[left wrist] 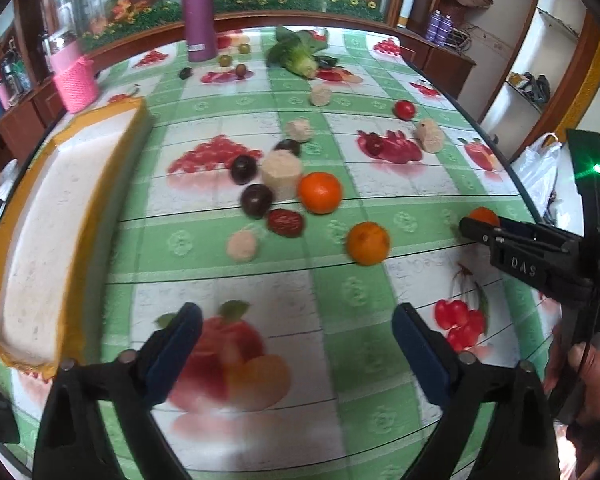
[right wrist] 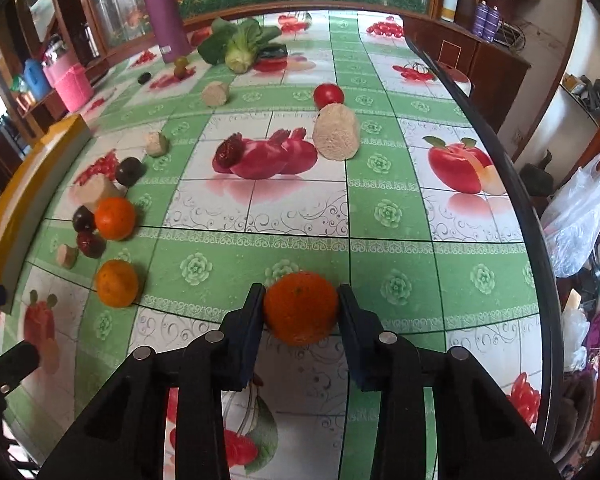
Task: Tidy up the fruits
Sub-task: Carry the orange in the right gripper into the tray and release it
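Your right gripper [right wrist: 300, 314] has its pads clamped on an orange [right wrist: 301, 307], which sits on the fruit-print tablecloth [right wrist: 380, 256] near the table's front edge. Your left gripper [left wrist: 298, 326] is spread wide with nothing between the fingers, hovering over a printed apple and orange pattern. Just past it, a second orange [left wrist: 368, 243] lies loose on the cloth. Beyond that sits a tight cluster: a third orange [left wrist: 320, 193] touching a beige cylinder chunk [left wrist: 282, 174], two dark plums [left wrist: 256, 200], a red date [left wrist: 285, 223] and a small pale chunk [left wrist: 241, 245]. To your left of the cluster runs a white foam tray with yellow tape edging [left wrist: 60, 208], with nothing in the part that shows. Further out: more beige chunks, a red tomato [right wrist: 328, 96] just behind the large chunk [right wrist: 337, 132]. At the far end are leafy greens [right wrist: 240, 46], a purple flask [right wrist: 166, 16], a few small fruits beside it, and a pink basket [left wrist: 76, 82].
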A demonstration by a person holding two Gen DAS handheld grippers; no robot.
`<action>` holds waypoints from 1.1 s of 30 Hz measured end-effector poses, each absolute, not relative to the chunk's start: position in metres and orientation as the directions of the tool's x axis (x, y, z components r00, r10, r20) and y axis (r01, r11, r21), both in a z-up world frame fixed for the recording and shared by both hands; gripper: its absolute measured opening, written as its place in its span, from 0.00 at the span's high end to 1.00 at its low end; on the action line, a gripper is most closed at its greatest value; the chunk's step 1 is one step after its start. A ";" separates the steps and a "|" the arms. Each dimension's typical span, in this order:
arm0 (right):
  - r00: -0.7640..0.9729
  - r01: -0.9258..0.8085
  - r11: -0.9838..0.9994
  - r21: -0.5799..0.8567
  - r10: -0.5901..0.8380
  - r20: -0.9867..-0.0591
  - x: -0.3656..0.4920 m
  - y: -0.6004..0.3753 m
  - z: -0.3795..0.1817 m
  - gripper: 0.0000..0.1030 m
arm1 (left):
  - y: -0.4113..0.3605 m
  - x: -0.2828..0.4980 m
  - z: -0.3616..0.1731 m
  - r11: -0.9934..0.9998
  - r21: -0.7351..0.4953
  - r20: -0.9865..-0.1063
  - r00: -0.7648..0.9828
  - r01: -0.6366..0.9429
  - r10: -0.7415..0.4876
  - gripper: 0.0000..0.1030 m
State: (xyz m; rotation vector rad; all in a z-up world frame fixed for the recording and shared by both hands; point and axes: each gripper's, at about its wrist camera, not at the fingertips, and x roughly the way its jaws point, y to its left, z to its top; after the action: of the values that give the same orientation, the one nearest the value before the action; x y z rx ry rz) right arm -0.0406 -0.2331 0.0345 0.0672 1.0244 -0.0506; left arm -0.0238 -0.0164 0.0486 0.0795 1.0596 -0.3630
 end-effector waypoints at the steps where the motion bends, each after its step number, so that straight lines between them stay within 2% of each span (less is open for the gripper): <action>1: 0.523 0.070 0.997 0.032 -0.009 -0.852 -0.045 -0.234 0.036 0.66 | -0.023 -0.021 0.047 0.932 -0.125 -0.867 0.420 0.339 -0.269 0.16; 5: 0.529 0.054 0.999 0.004 -0.025 -0.849 -0.061 -0.233 0.039 0.66 | -0.046 -0.008 0.035 0.919 -0.188 -0.879 0.358 0.347 -0.315 0.25; 11: 0.523 0.043 0.999 0.009 -0.015 -0.852 -0.075 -0.238 0.035 0.66 | -0.071 0.006 0.021 0.920 -0.215 -0.887 0.329 0.328 -0.325 0.29; 14: 0.516 0.043 0.999 0.019 -0.005 -0.857 -0.080 -0.240 0.031 0.66 | -0.077 0.010 0.019 0.926 -0.196 -0.882 0.355 0.322 -0.310 0.41; 15: 0.513 0.044 0.999 0.025 -0.001 -0.858 -0.080 -0.241 0.030 0.66 | -0.079 0.011 0.018 0.926 -0.192 -0.878 0.363 0.325 -0.310 0.51; 16: 0.512 0.044 0.999 0.030 0.003 -0.859 -0.081 -0.242 0.029 0.66 | -0.079 0.012 0.019 0.926 -0.187 -0.875 0.372 0.327 -0.308 0.56; 17: 0.511 0.043 0.999 0.031 0.005 -0.859 -0.081 -0.242 0.029 0.66 | -0.078 0.013 0.019 0.927 -0.186 -0.872 0.380 0.325 -0.308 0.66; 27: 0.524 0.025 0.999 0.046 0.026 -0.851 -0.086 -0.237 0.033 0.66 | -0.055 0.003 0.020 0.899 -0.287 -0.849 0.347 0.331 -0.399 0.67; 33: 0.561 0.015 0.997 0.075 0.054 -0.826 -0.093 -0.231 0.049 0.66 | -0.035 -0.015 0.036 0.893 -0.287 -0.833 0.369 0.346 -0.411 0.67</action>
State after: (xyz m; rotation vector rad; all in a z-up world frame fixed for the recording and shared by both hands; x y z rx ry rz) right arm -0.0930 -0.2313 0.0495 0.0762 0.9751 0.0230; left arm -0.0150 -0.0352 0.0359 -0.0669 1.0891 -0.4866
